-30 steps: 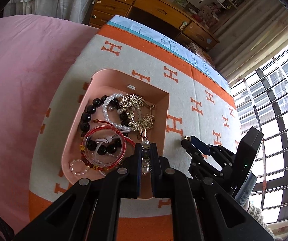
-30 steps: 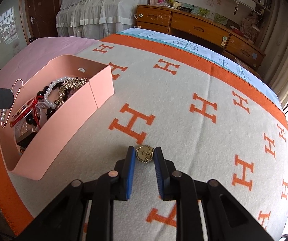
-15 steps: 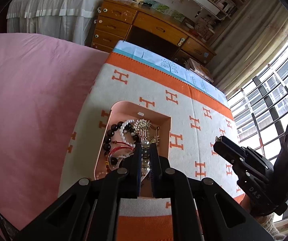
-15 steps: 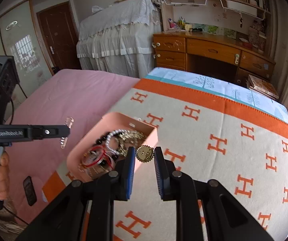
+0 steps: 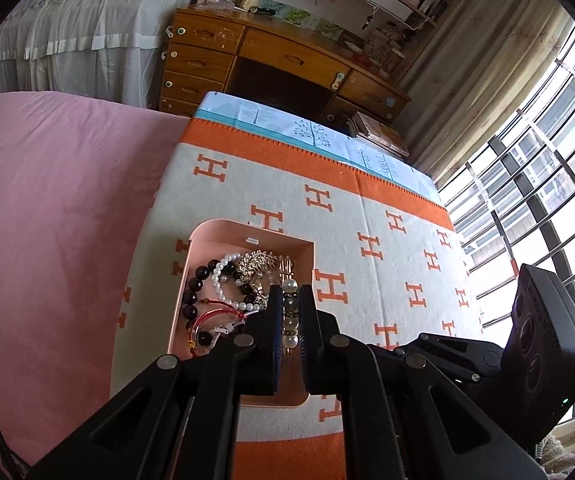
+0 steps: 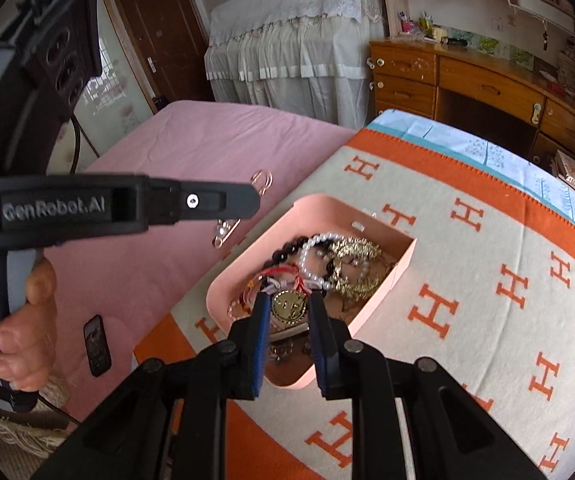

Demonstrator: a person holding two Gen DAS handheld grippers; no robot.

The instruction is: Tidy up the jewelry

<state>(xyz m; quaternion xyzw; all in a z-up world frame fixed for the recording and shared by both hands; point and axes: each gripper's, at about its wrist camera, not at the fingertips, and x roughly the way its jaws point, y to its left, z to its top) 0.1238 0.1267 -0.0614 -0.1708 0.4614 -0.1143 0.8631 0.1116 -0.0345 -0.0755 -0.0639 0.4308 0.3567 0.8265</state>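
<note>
Between the pads of the right gripper (image 6: 288, 307) a gold round brooch (image 6: 289, 306) is pinched; just beyond lies the pink box (image 6: 383, 300). Left gripper (image 5: 288, 312) is pressed on a beaded pin (image 5: 289, 312). Releasing early risks a miss.

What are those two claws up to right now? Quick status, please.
Left claw shut on a beaded pin. Right claw shut on a round gold brooch, above the pink box of jewelry. Nothing in the way.
</note>
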